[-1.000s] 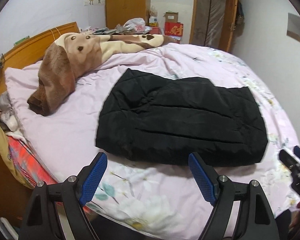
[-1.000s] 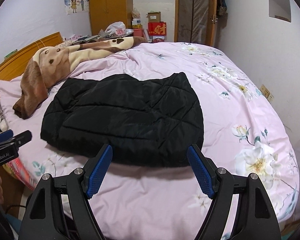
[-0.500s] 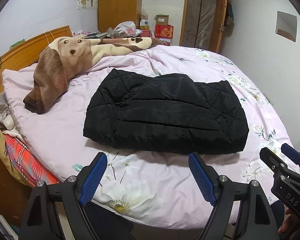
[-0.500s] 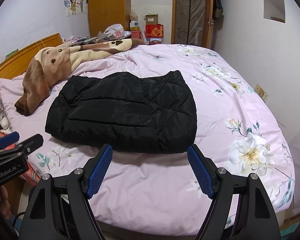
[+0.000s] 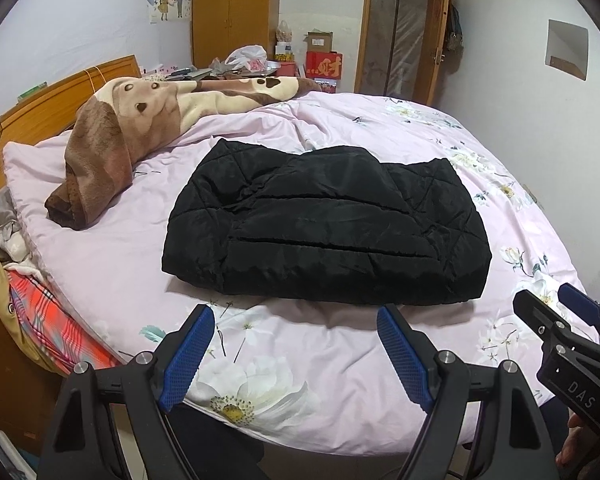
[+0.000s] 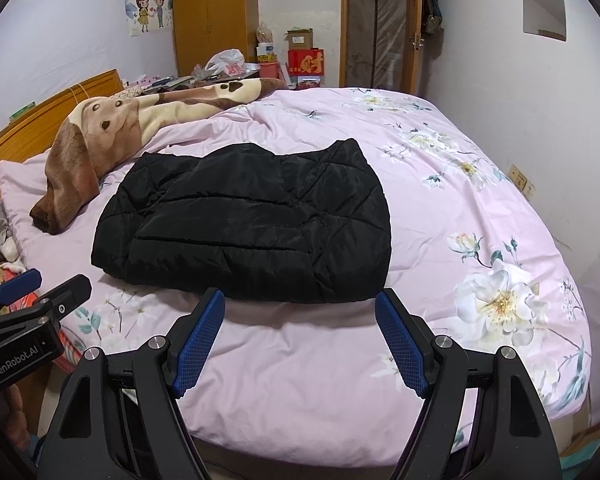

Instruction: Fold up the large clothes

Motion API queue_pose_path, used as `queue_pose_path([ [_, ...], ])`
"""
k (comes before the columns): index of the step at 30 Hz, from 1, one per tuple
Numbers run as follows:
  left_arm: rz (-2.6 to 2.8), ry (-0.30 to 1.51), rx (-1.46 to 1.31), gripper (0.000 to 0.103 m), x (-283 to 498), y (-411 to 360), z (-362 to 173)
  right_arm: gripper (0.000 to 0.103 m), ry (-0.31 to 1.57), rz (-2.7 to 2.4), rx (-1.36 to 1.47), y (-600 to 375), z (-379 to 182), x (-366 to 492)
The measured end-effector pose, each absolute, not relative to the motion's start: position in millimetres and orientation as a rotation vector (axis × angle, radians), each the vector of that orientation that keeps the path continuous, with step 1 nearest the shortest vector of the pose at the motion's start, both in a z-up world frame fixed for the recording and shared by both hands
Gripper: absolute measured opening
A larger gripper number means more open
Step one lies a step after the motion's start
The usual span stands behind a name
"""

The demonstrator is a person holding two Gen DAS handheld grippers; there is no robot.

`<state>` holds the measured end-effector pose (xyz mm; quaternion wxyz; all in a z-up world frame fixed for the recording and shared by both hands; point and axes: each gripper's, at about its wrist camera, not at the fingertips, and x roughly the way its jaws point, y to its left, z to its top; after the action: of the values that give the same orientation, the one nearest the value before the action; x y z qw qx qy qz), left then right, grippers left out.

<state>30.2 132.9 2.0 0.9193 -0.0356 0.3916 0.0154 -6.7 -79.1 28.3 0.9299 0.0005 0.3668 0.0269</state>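
A black quilted jacket [image 5: 328,228] lies folded into a flat rectangle in the middle of the bed; it also shows in the right wrist view [image 6: 248,224]. My left gripper [image 5: 296,316] is open and empty, above the bed's near edge, short of the jacket. My right gripper [image 6: 300,300] is open and empty, also at the near edge, just short of the jacket's front hem. Each gripper shows in the other's view: the right one [image 5: 556,308] at the right edge, the left one [image 6: 48,284] at the left edge.
The bed has a pink floral duvet [image 5: 380,364]. A brown and cream bear blanket [image 5: 132,136] lies bunched at the back left by the wooden headboard [image 5: 52,100]. Clothes and a plaid cloth [image 5: 48,328] hang at the left side. Wardrobe, boxes and a door stand behind.
Both grippers have drawn back from the jacket toward the bed's near edge and risen a little. The jacket looks smaller and stays put. Both stay open.
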Motion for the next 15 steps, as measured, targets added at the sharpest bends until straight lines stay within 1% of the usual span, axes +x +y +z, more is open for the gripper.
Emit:
queue_pose_path([
  [15, 0.046, 0.809, -0.061, 0.083, 30.8, 129.6, 1.0, 0.077, 0.756, 0.056, -0.001, -78.3, 27.2, -8.3],
])
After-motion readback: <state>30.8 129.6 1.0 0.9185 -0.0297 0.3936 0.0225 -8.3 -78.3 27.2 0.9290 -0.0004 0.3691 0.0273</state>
